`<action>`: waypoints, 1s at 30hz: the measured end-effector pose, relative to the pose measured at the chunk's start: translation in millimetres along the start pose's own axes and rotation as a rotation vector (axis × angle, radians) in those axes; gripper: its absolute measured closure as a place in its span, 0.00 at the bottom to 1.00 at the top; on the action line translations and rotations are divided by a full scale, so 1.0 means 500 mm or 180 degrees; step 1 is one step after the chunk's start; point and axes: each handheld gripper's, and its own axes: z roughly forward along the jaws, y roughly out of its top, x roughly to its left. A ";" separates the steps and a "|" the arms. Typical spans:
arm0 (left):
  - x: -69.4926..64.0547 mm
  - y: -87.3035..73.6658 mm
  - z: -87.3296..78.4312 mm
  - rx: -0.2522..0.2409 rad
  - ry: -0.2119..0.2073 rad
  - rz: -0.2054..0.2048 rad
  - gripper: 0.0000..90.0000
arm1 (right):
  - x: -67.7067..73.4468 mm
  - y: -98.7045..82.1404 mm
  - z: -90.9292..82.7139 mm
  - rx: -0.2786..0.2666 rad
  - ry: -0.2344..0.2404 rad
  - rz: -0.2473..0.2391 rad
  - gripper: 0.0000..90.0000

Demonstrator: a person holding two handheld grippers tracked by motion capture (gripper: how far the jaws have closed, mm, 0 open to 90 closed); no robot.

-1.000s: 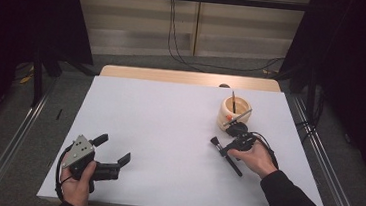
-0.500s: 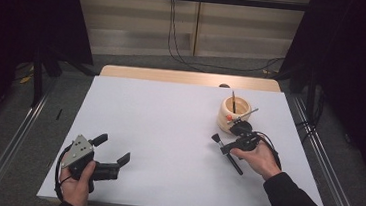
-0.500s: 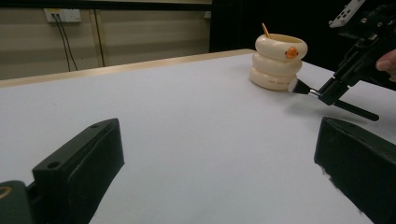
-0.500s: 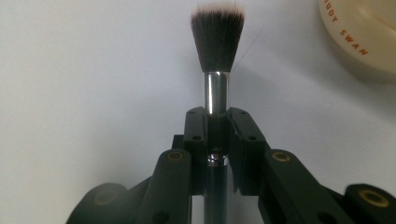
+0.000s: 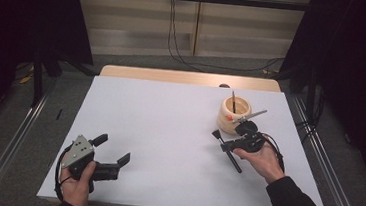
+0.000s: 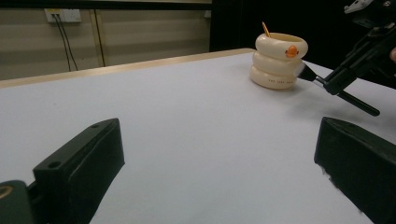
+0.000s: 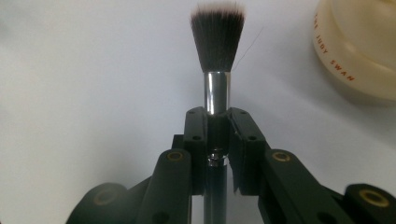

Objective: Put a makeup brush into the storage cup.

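Observation:
A makeup brush [image 5: 234, 161] with dark bristles [image 7: 217, 37] and a silver ferrule is clamped between the jaws of my right gripper [image 5: 228, 146], just above the white table at the right. The right gripper [image 7: 217, 119] is shut on the brush's stem, bristles pointing away from the hand. A cream ringed holder [image 5: 234, 112] with an orange mark stands close behind it, with a thin brush upright inside. My left gripper [image 5: 112, 148] rests near the front left of the table, open and with nothing in it. From the left gripper [image 6: 219, 163], the holder [image 6: 279, 60] is far ahead.
The white table top [image 5: 169, 127] stretches wide between the two hands. A wooden strip [image 5: 188, 77] borders its far edge. Metal rails [image 5: 11, 153] run along both sides, and cables hang on the wall behind.
The right hand with the brush has shifted only slightly near the holder. The left gripper has kept still.

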 end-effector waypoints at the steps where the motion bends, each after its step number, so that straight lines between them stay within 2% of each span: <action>1: 0.000 0.000 0.000 -0.0011 -0.0016 -0.0016 0.02 | 0.001 -0.003 -0.002 -0.0026 0.0028 0.0018 0.87; 7: -0.002 0.000 0.001 0.0000 -0.0006 -0.0008 0.02 | 0.001 -0.018 -0.008 -0.0263 0.0098 -0.0059 0.87; 9: -0.002 0.000 0.000 -0.0001 0.0008 -0.0006 0.01 | 0.002 -0.022 -0.013 -0.0340 0.0112 -0.0018 0.87; 13: 0.000 0.000 0.000 -0.0021 0.0003 -0.0019 0.01 | 0.003 -0.025 -0.023 -0.0514 0.0148 -0.0065 0.87; 20: -0.002 0.001 -0.001 -0.0032 0.0003 -0.0008 0.01 | 0.006 -0.030 -0.031 -0.0650 0.0250 -0.0161 0.87; 24: -0.002 0.001 -0.001 -0.0030 0.0004 -0.0007 0.01 | 0.005 -0.035 -0.036 -0.0769 0.0262 -0.0193 0.87; 27: -0.003 0.001 -0.001 -0.0040 0.0000 -0.0022 0.01 | 0.003 -0.042 -0.042 -0.0829 0.0234 -0.0117 0.87; 30: -0.005 0.002 -0.001 -0.0032 -0.0004 0.0002 0.01 | 0.003 -0.051 -0.048 -0.0935 0.0221 -0.0150 0.87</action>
